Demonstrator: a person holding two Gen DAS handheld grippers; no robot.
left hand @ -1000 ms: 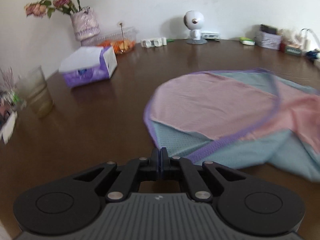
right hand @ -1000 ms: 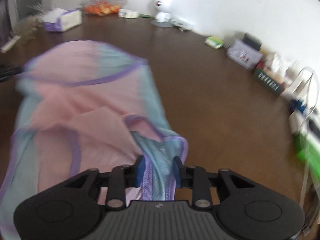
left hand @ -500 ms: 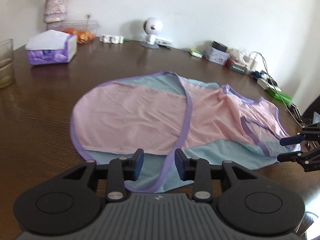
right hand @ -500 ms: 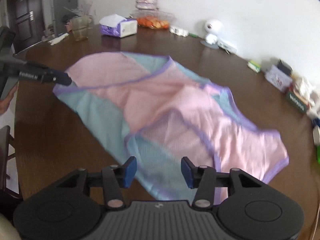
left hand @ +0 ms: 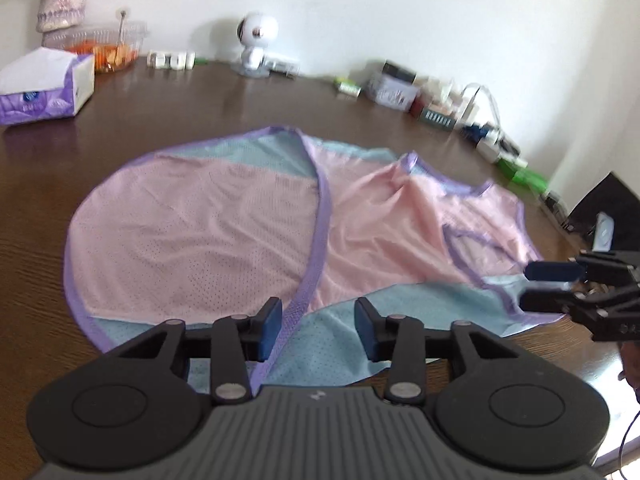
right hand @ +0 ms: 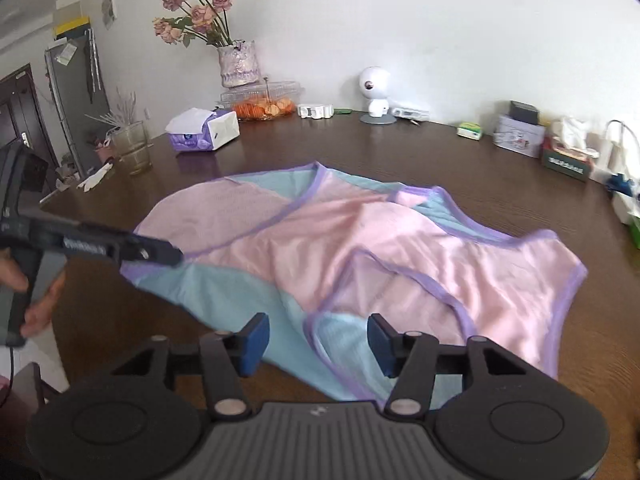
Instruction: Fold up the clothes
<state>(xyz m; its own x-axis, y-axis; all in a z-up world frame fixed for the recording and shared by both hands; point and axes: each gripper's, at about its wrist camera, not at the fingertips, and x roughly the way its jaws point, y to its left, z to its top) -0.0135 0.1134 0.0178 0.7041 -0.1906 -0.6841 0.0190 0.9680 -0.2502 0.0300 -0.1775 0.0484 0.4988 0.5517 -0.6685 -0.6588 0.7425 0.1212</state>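
Black, with blue pads, the left gripper [left hand: 318, 326] and the right gripper [right hand: 317, 344] are both spread and hold nothing. Just beyond them the pink and blue mesh vest [right hand: 360, 256] lies flat on the dark wooden table [right hand: 460, 168]. Farther, a tissue box [right hand: 204, 134] and a flower vase [right hand: 238, 65] stand near the wall.

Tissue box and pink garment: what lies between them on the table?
Only bare brown table. The right wrist view shows the tissue box apart from the pink garment, with nothing on the stretch between them.
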